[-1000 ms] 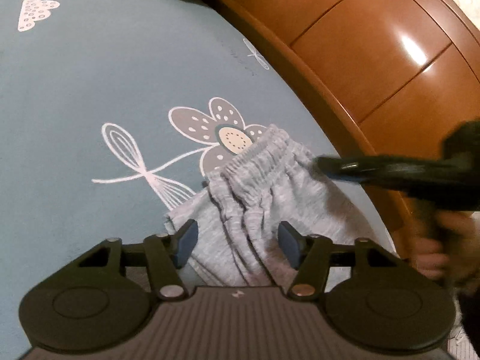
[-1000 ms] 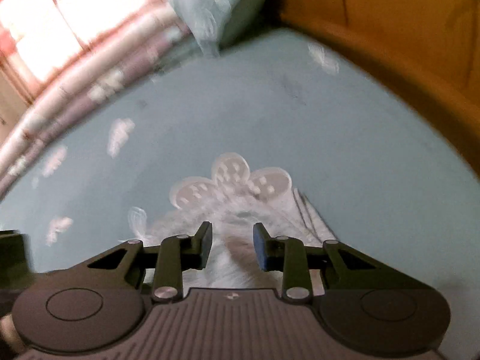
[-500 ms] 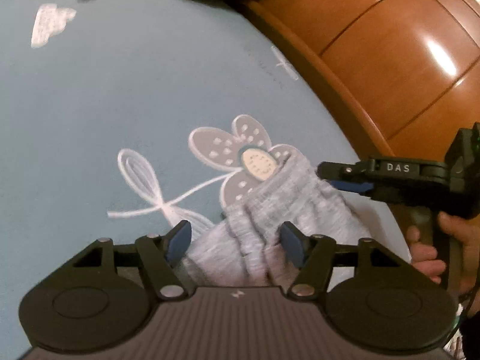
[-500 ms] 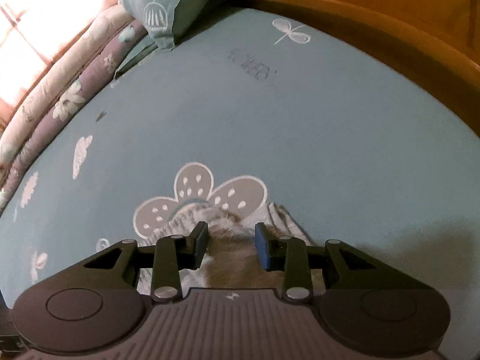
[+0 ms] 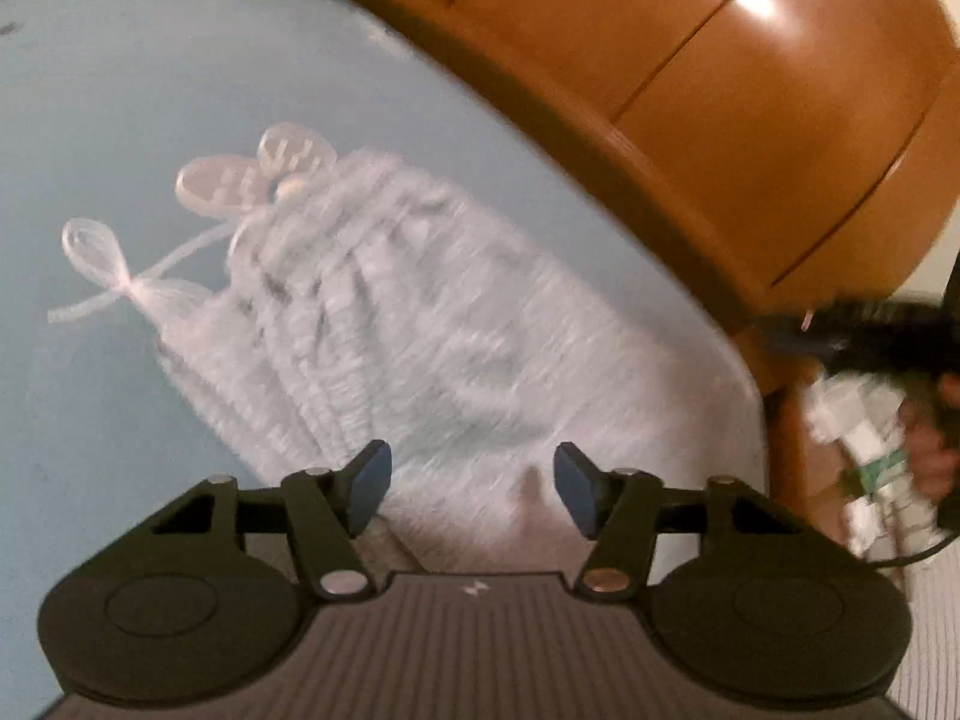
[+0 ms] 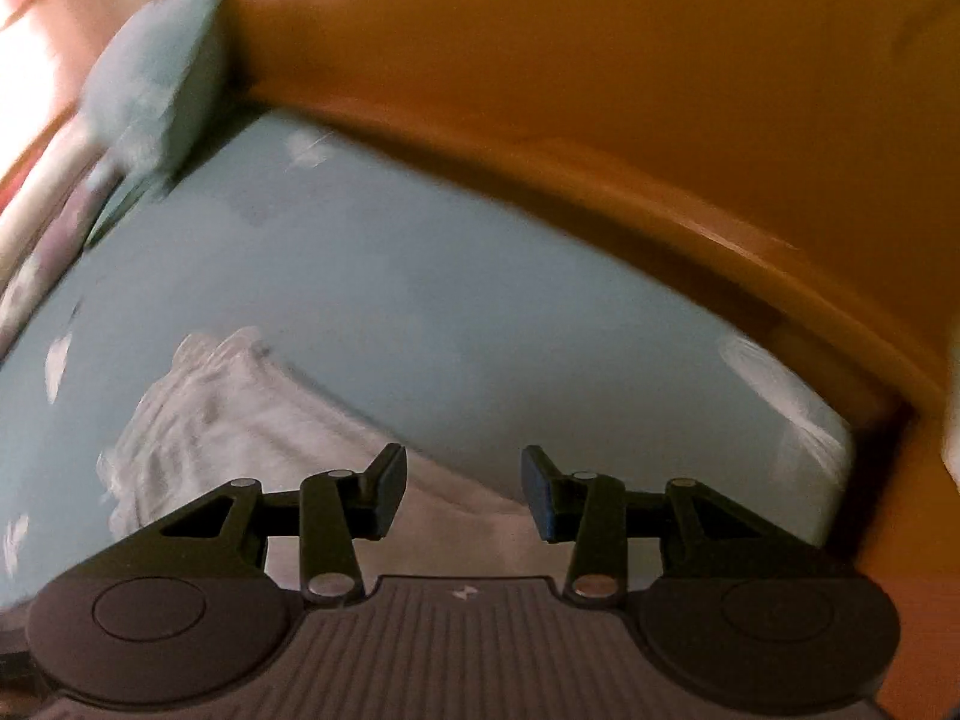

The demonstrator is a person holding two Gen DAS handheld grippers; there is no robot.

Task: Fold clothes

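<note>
1. Lying on the blue bed sheet point(image 5: 150, 90) is one pair of soft grey pants point(image 5: 420, 348), scrunched up with the stretchy waist band at the far end.
2. One white flower picture point(image 5: 252, 174) is printed on the sheet, and the top of the pants covers part of it.
3. One left gripper point(image 5: 473, 489) hangs over the near end of the pants. Its jaws are apart, they have just closed in a little, and the two blue pads point(image 5: 369, 483) do not squeeze the cloth.
4. One right gripper point(image 6: 463, 492) points at the sheet close to the edge of the pants point(image 6: 240, 420). Its jaws have just been opening, and nothing is between them.
5. In the left camera view, the right gripper point(image 5: 852, 330) is a dark blur off to the side, with one hand point(image 5: 930, 450) holding it.
6. One shiny brown wooden bed board point(image 5: 720, 90) curves along the far side of the bed.
7. One blue pillow point(image 6: 156, 78) sits in the far corner.
8. Both pictures are blurry.
</note>
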